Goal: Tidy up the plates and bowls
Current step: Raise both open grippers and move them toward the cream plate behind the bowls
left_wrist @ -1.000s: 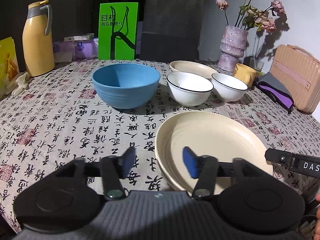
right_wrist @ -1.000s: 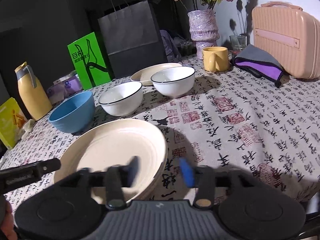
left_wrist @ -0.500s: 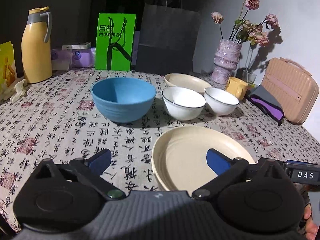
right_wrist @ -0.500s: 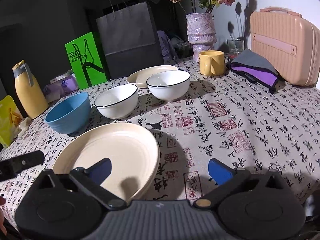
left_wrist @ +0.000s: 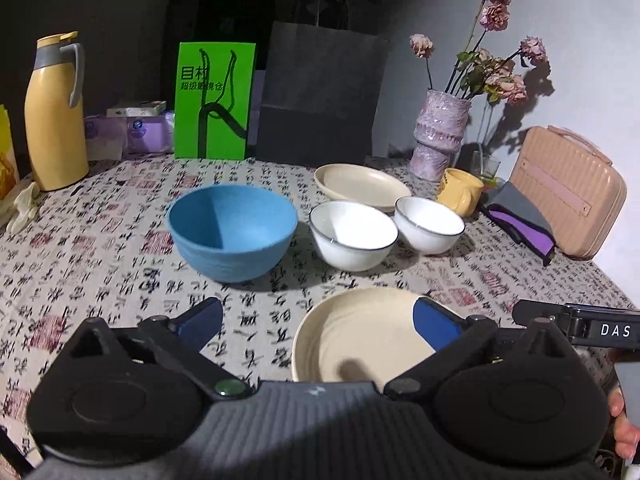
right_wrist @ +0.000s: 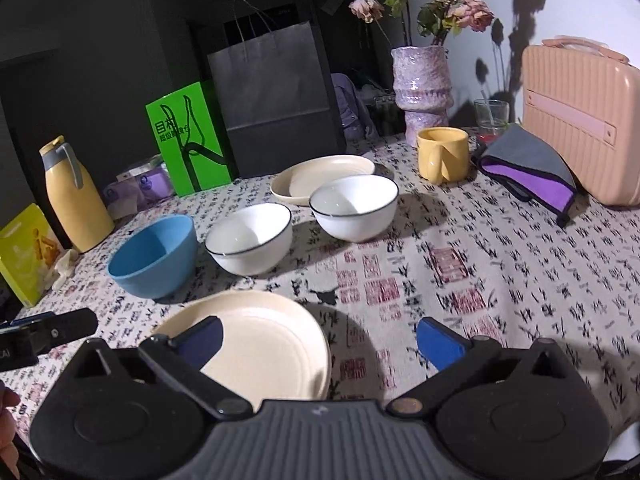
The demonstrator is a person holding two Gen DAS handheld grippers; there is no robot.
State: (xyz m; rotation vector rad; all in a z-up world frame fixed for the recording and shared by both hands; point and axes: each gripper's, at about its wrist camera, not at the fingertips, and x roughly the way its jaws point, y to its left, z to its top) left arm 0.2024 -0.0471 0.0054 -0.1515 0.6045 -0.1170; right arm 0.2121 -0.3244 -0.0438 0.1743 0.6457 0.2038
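Observation:
A cream plate (left_wrist: 360, 336) (right_wrist: 264, 344) lies on the patterned tablecloth (left_wrist: 100, 256) nearest to me. Behind it stand a blue bowl (left_wrist: 232, 232) (right_wrist: 154, 256) and two white bowls with dark rims (left_wrist: 354, 234) (left_wrist: 430, 224) (right_wrist: 250, 242) (right_wrist: 354, 210). A second cream plate (left_wrist: 362, 186) (right_wrist: 320, 174) lies further back. My left gripper (left_wrist: 318, 320) hangs open above the near plate's left side, holding nothing. My right gripper (right_wrist: 318, 336) is open above that plate's right rim, also with nothing in it.
At the back stand a yellow jug (left_wrist: 54, 116), a green bag (left_wrist: 214, 100), a black paper bag (left_wrist: 320, 96), a vase of dried flowers (left_wrist: 440, 136) and a yellow mug (left_wrist: 460, 190). A pink case (left_wrist: 568, 200) and a purple-grey cloth (left_wrist: 524, 224) lie right.
Both grippers' jaws spread from half closed to wide open, and both grippers rose a little away from the near plate.

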